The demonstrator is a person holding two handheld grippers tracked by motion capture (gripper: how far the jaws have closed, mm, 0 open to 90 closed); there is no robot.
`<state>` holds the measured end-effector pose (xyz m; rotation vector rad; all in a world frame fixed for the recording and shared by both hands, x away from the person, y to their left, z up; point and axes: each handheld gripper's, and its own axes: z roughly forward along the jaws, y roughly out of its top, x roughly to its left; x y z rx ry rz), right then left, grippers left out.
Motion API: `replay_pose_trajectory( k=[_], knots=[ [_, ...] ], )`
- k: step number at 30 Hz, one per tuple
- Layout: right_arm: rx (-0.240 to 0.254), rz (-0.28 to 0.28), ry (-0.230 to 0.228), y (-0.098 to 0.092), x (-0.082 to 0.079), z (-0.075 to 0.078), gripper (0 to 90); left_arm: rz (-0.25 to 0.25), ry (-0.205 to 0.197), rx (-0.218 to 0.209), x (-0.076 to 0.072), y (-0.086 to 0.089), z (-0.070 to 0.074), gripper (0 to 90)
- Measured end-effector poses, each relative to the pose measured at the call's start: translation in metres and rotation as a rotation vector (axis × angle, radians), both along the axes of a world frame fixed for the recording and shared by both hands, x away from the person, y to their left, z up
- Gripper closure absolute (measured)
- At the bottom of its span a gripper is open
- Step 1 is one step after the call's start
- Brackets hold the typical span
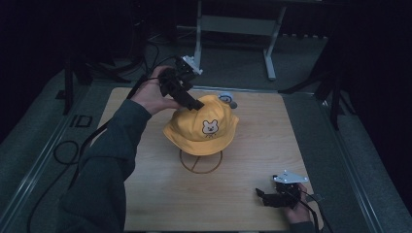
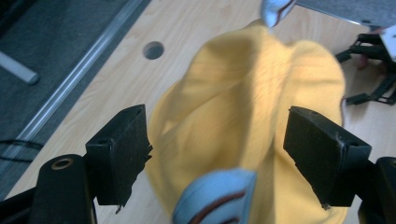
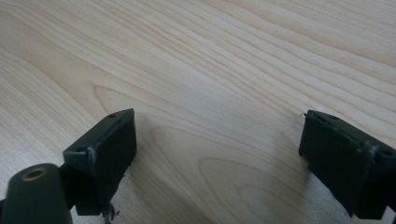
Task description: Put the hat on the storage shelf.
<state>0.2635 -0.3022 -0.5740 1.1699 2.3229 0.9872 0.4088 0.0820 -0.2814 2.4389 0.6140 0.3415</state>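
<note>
A yellow bucket hat with a small bear face on its front sits on a wire stand in the middle of the wooden table. My left gripper hovers at the hat's upper left, pointing down onto the crown. In the left gripper view, the left gripper is open; the yellow crown lies between the jaws without either pad pressing it. A light blue ear of the hat is close below. My right gripper rests near the table's front right, open over bare wood.
A second light blue ear sticks out at the hat's far side. The table has a round hole near its edge. A metal frame stands on the floor behind the table, and cables lie on the floor at left.
</note>
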Motion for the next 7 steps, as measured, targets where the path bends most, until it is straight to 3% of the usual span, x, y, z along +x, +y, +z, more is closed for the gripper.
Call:
replay_pose_trajectory(
  k=[7],
  knots=[
    [0.001,-0.001,0.001,0.0,0.0,0.0,11.0,0.04,-0.019,-0.056,-0.002,0.022,0.004,23.2]
  ],
)
